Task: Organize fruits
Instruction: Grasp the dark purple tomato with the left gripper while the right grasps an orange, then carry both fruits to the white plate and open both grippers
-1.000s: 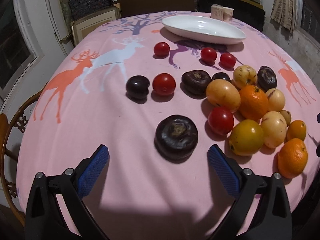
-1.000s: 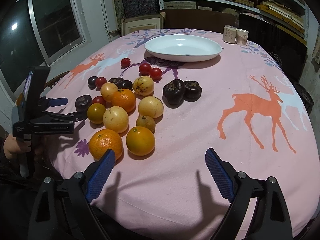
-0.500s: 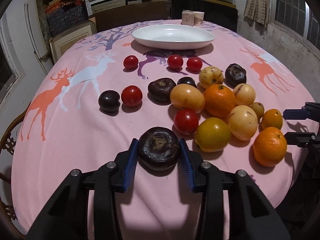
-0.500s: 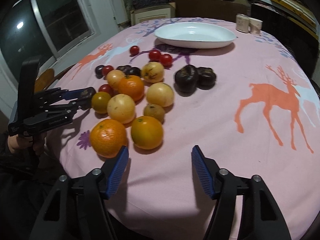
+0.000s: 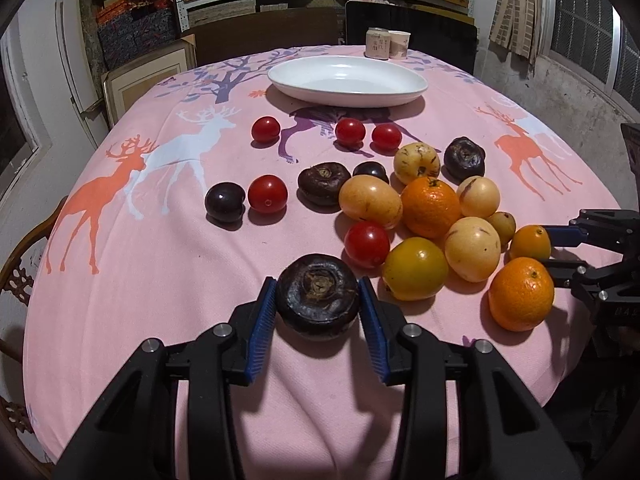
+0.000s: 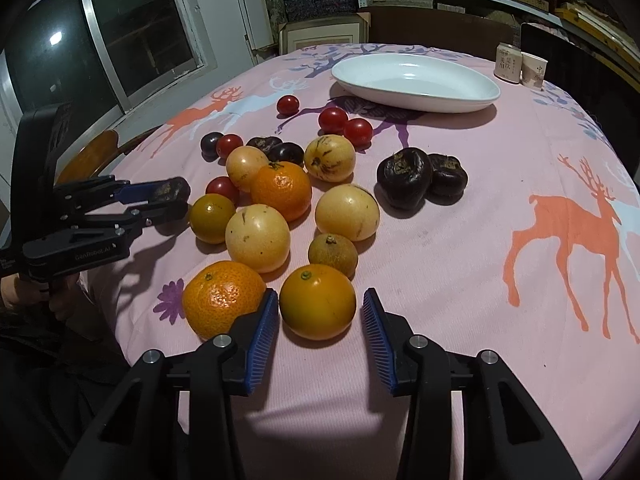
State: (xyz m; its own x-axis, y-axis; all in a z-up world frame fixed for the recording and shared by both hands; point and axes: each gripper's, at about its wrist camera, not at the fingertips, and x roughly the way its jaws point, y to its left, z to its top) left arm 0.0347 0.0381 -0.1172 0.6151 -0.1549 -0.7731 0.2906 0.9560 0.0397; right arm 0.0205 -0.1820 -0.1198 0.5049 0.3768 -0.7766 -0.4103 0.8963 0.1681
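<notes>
In the left wrist view my left gripper [image 5: 317, 282] is shut on a dark brown, flattened round fruit [image 5: 318, 300] just above the pink deer-print tablecloth [image 5: 160, 280]. The right wrist view shows that gripper [image 6: 176, 200] from the side with the dark fruit at its tip. My right gripper [image 6: 320, 294] straddles a small smooth orange fruit [image 6: 317, 302] near the table's front edge. Its jaws are closing, with a thin gap still showing at the right pad [image 6: 374, 324]. A dimpled mandarin [image 6: 222, 304] lies just left of it.
A heap of yellow, orange, red and dark fruits [image 5: 432, 208] fills the table's middle. Cherry tomatoes [image 5: 350, 131] lie farther back. An empty white oval dish [image 5: 346, 80] stands at the far side, with two small cups [image 5: 387, 44] behind it. A wooden chair [image 5: 20, 264] stands at the left.
My left gripper went from wide open to shut on the dark fruit and lifted it slightly. My right gripper moved in over the small orange fruit and narrowed around it.
</notes>
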